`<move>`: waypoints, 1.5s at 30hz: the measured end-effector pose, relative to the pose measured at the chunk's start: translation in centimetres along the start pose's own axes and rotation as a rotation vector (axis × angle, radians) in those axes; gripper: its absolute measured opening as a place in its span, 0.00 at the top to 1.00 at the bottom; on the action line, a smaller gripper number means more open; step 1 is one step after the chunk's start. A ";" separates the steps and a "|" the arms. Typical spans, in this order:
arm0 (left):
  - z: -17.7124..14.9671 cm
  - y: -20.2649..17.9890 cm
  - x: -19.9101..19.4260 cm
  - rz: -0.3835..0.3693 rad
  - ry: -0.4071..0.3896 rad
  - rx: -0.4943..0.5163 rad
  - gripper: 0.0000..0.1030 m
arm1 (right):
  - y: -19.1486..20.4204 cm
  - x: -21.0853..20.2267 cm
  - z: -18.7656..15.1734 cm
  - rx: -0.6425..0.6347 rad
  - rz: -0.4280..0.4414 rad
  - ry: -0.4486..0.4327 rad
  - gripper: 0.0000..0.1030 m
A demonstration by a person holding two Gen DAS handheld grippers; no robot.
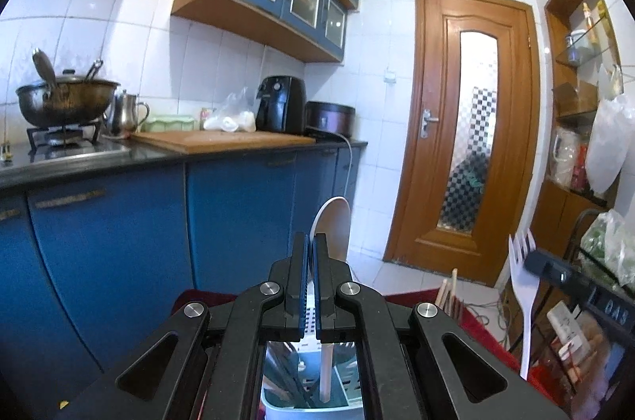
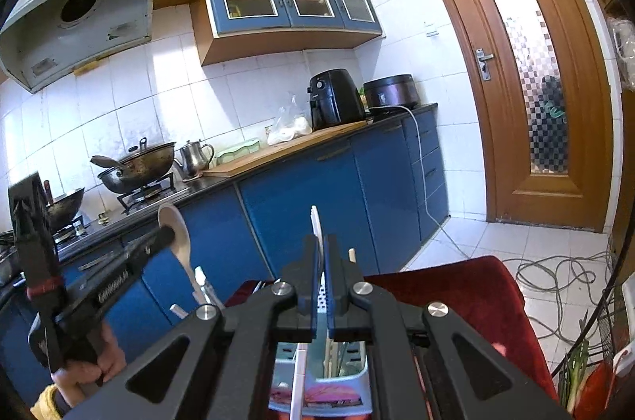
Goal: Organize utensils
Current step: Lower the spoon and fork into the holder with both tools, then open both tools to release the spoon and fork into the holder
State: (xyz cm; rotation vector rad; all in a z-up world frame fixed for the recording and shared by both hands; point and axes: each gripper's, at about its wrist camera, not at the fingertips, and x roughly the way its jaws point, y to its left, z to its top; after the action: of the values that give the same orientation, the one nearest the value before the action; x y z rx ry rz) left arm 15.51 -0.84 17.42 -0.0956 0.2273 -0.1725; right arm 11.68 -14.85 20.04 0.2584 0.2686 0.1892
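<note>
My left gripper (image 1: pixel 310 241) is shut on a pale spoon (image 1: pixel 335 221), held upright with its bowl above the fingers and its handle hanging down into a white utensil caddy (image 1: pixel 313 408). It shows from the side in the right wrist view (image 2: pixel 176 225). My right gripper (image 2: pixel 321 241) is shut on a white plastic fork (image 2: pixel 315 219), tines up, its handle reaching down over a second holder (image 2: pixel 341 364). The same fork shows in the left wrist view (image 1: pixel 524 285), held by the right gripper's dark fingers (image 1: pixel 543 263). Chopsticks (image 1: pixel 448 291) stand nearby.
A red cloth (image 2: pixel 468 297) covers the surface under the holders. Blue cabinets (image 1: pixel 119 241) and a counter with a wok (image 1: pixel 65 98), kettle, cutting board (image 1: pixel 222 140) and air fryer (image 1: pixel 279 102) stand ahead. A wooden door (image 1: pixel 468 126) is right; cables (image 2: pixel 555 277) lie on the floor.
</note>
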 end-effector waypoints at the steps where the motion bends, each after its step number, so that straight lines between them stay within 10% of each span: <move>1: -0.2 0.0 0.1 0.001 0.004 0.001 0.98 | 0.0 0.4 0.0 -0.005 -0.007 -0.007 0.96; 16: -2.7 0.3 2.0 -0.004 0.029 0.004 0.98 | 1.9 6.0 -1.3 -0.156 -0.116 -0.164 0.96; 33: -5.1 0.4 3.0 -0.041 0.126 -0.021 0.97 | 1.0 6.5 -4.4 -0.151 -0.060 -0.041 0.83; 45: -4.4 0.5 0.9 -0.040 0.132 -0.039 0.62 | 0.9 3.2 -3.7 -0.065 0.027 -0.038 0.69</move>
State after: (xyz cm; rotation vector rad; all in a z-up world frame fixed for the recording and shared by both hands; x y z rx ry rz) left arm 15.46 -0.85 12.89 -0.1277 0.3606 -0.2145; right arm 13.52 -12.48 16.13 0.2014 0.2210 0.2189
